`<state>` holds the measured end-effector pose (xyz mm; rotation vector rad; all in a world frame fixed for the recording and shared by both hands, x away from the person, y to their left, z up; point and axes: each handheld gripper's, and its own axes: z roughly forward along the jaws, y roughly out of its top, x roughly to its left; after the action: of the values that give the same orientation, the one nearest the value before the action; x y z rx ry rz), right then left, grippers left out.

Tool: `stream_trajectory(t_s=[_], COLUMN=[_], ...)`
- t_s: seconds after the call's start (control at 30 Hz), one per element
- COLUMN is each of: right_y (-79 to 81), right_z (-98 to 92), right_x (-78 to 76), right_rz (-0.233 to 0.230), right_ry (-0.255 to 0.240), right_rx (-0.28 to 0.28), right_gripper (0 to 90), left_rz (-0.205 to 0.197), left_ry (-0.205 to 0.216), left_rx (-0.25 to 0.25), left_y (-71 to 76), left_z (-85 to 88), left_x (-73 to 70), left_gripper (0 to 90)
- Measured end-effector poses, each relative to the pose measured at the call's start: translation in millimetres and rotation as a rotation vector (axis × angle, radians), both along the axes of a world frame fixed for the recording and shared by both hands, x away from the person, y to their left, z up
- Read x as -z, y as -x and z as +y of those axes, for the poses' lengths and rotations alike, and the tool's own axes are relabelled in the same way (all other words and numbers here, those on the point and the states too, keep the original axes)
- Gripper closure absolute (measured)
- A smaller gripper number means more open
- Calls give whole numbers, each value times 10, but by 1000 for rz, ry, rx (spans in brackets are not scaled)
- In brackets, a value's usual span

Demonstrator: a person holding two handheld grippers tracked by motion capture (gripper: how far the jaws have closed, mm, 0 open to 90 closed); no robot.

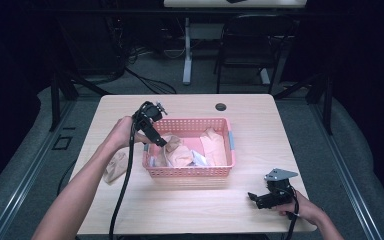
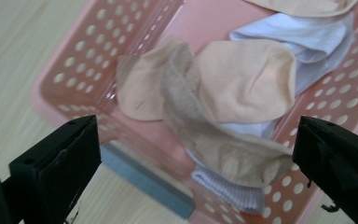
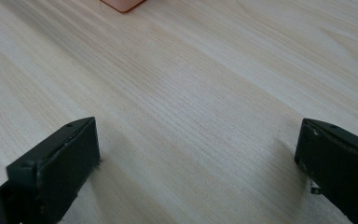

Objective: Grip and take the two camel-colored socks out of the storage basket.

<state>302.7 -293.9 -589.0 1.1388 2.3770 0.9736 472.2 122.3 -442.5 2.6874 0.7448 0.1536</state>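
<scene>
A pink perforated basket (image 1: 188,172) stands in the middle of the wooden table (image 1: 260,125) and holds several beige and white socks (image 1: 180,155). My left gripper (image 1: 158,141) hovers over the basket's left end, open, with nothing between its jaws. In the left gripper view the basket (image 2: 79,60) lies below the open jaws, with a beige sock (image 2: 242,79), a sheer tan stocking (image 2: 200,130) and a white sock (image 2: 307,37) in it. Another beige sock (image 1: 114,169) lies on the table left of the basket. My right gripper (image 1: 254,198) rests open near the table's front right.
A small dark round hole (image 1: 221,106) sits in the table behind the basket. A black chair (image 1: 252,45) and a white table leg (image 1: 187,50) stand beyond the far edge. The basket's corner (image 3: 121,4) shows at the top of the right gripper view.
</scene>
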Motion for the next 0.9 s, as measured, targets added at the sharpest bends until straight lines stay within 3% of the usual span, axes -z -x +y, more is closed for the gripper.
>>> stream_trajectory(t_s=[0.23,0.33,0.6,0.8,0.83,0.9], right_y=[0,0,0,1,1,1], right_z=[1,1,0,0,0,1], right_x=[1,1,0,0,0,1], right_rz=[0,0,0,0,1,0], right_ry=[-1,-1,0,0,0,-1], right_rx=[0,0,0,0,0,0], right_gripper=[0,0,0,0,0,0], left_rz=[41,52,86,114,108,110], left_ry=[-15,-55,-67,-75,-73,-85], left_rx=[5,-2,-13,-20,-21,-12], left_y=[-89,-110,-141,-146,-138,-124], left_z=[-131,-179,-188,-174,-173,-174], left_x=[204,356,537,618,623,640], left_gripper=[48,53,85,227,320,387])
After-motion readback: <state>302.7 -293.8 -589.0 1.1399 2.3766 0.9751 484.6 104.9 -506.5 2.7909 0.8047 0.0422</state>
